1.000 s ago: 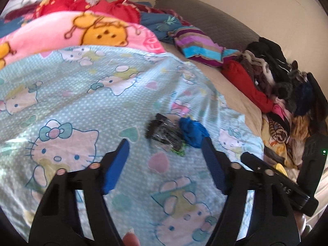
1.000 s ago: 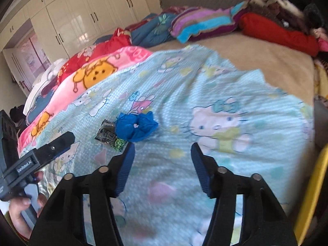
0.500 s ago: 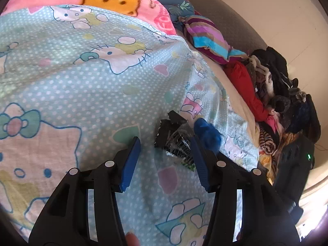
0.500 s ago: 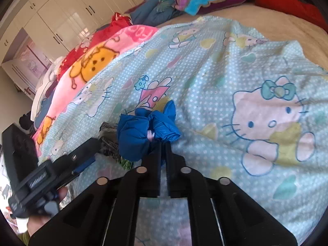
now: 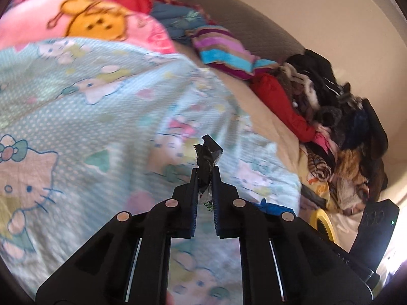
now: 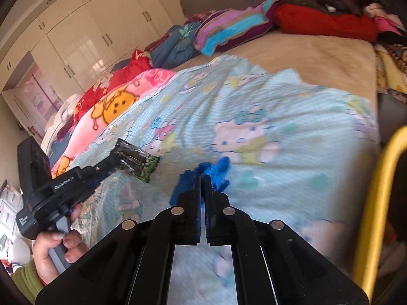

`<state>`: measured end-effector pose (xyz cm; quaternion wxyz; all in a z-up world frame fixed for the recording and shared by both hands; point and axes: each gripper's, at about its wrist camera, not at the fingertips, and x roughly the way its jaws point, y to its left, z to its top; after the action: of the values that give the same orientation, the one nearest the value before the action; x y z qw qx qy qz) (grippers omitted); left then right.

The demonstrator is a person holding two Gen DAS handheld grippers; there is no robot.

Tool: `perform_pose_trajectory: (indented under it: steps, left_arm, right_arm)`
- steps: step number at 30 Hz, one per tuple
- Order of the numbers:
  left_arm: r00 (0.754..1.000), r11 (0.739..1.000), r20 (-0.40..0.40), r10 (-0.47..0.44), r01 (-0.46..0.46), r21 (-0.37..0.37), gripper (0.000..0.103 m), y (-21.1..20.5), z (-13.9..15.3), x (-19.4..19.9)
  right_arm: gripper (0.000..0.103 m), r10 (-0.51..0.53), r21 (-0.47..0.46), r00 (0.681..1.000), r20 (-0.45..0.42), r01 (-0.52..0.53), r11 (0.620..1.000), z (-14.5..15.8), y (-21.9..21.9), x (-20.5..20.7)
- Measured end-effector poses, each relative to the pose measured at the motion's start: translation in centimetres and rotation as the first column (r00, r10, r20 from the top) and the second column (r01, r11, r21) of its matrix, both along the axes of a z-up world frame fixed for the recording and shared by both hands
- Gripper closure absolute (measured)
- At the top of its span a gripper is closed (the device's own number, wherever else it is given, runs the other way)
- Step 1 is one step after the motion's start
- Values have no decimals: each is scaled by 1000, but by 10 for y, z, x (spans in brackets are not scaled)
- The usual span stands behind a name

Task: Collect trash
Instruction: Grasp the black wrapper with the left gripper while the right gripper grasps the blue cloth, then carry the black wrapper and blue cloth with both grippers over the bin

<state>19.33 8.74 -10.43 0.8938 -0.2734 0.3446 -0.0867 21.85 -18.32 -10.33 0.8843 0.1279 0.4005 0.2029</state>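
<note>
We had the left gripper point(image 5: 204, 175) closing on a dark wrapper point(image 5: 207, 156), its print unreadable. The right gripper point(image 6: 202, 180) pinched a blue wad point(image 6: 216, 171), partly hidden; bedding point(image 6: 292, 117) was blurred.

A wide bed point(image 6: 318, 53) with a grey padded headboard point(image 5: 244, 25) stood against a cream wall point(image 5: 318, 7). Glossy cream wardrobe doors point(image 6: 84, 43) lined the far side, catching bright daylight.

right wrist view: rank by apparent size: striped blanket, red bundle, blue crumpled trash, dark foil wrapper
1. striped blanket
2. red bundle, close behind
3. blue crumpled trash, partly hidden by the right gripper
4. dark foil wrapper, in the left gripper

The last two are nearer the camera and look alike, so their order is unsure.
</note>
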Motion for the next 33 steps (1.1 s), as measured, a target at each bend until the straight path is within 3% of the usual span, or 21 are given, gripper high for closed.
perform_pose_trajectory:
  steps: [15,33]
  left_arm:
    - [974,977,107,-201,192,92,97,-114,50,-40]
    - [915,918,124,-385,365,157,97,-207,63,-70]
  right_arm:
    - [100,-131,10,988,86,130,991,45,-87,-54]
    - [100,-322,69,939,117,316,946,72,-170,-87]
